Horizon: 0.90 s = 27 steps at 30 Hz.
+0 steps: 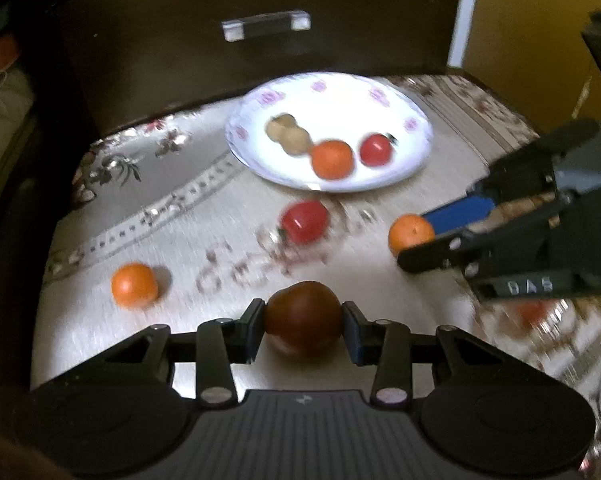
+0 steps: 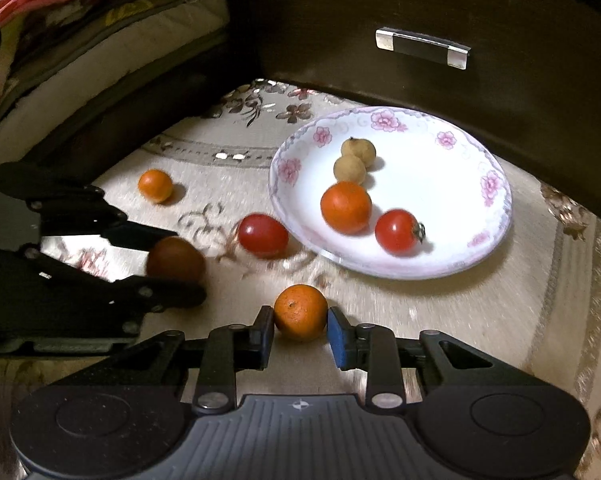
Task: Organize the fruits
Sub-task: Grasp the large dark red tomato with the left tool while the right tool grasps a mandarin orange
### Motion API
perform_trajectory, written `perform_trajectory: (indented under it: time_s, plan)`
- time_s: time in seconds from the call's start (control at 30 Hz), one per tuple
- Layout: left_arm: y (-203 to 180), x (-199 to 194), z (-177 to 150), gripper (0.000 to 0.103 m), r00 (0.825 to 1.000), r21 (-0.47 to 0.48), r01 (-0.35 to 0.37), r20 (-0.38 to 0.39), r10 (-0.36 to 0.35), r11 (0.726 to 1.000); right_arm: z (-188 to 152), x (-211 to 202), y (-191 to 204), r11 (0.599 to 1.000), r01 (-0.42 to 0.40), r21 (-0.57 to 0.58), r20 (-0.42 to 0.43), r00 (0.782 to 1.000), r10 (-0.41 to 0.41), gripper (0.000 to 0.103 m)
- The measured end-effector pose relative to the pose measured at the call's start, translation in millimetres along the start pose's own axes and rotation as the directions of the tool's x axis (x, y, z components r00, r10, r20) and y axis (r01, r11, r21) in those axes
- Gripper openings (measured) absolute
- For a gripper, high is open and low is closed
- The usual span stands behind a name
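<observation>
A person is working two handheld grippers over a floral-clothed tabletop (image 2: 480, 320), sorting fruit onto a flowered plate (image 2: 496, 216). The left gripper (image 1: 303, 322) is clasping a dark brown-red fruit (image 1: 303, 318) between its fingers, while the right gripper (image 2: 300, 330) is closing on a small orange (image 2: 300, 312): its left finger appears to be touching the peel, though whether the blue-padded right finger is pressing it cannot be told. The plate, sitting at about one o'clock from the right gripper, is already holding four pieces: two tan round fruits (image 2: 354, 160), an orange (image 2: 345, 207) and a red tomato (image 2: 396, 231). A second red tomato (image 2: 262, 236) is lying on the cloth just beside the plate's rim at about nine o'clock, and another orange (image 2: 155, 186) is sitting well apart at about ten o'clock. By that count the job is looking roughly half done, with two fruits in the fingers and at least two more waiting on the cloth.
</observation>
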<state>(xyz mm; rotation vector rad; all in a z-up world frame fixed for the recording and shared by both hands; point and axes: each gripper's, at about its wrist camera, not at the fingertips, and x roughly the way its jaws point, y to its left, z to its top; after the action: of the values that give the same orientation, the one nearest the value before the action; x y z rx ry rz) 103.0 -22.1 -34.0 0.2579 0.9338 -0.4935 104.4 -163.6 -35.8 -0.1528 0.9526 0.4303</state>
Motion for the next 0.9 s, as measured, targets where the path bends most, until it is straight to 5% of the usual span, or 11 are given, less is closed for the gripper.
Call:
perform_trajectory:
  time_s: [0.67,0.9]
  plan:
    - [-28.5,-14.7,-23.3,0.051,0.999,0.069,0.008,-0.035,-0.006,0.998,-41.8,-26.8,22.3,0.997,0.012,-0.077,-0.083,0.996,-0.019,0.03]
    - [-27.4,-11.4,-25.4,0.058,0.999,0.067,0.014,-0.048,-0.011,0.998,-40.1,-24.9,21.0,0.997,0.007,-0.072,-0.078,0.997,-0.012,0.046]
